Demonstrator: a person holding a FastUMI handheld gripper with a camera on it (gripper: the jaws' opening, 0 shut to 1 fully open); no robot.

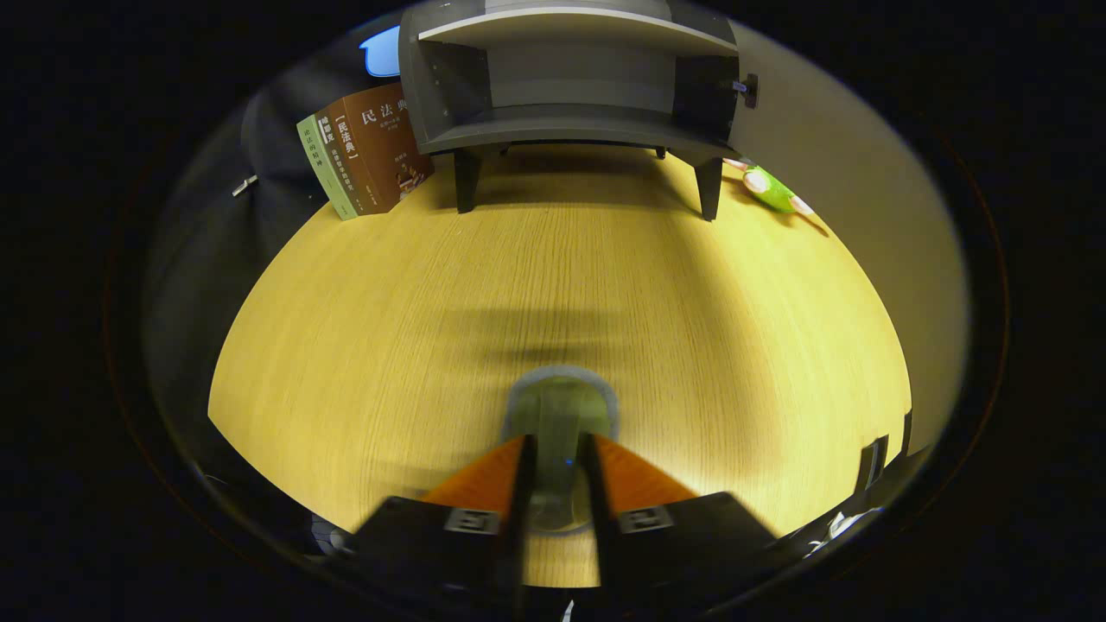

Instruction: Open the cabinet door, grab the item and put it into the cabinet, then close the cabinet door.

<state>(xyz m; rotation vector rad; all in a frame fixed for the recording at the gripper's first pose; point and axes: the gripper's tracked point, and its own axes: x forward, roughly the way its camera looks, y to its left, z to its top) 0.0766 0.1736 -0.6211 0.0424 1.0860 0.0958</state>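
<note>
A small clear glass cup (560, 415) with a grey rim stands on the wooden table (389, 328), and my gripper (560, 449) is shut on it, both fingers pressing its sides. Far beyond the fingers, at the table's back, stands the grey cabinet (570, 121) on short dark legs. Its door (829, 155) is swung wide open to the right, with a small dark knob near its upper edge. The cabinet's lower shelf looks bare.
Two books (367, 155) lean upright just left of the cabinet. A green toy (772, 190) lies on the table behind the cabinet's right leg, near the open door. Dark booth cloth surrounds the table.
</note>
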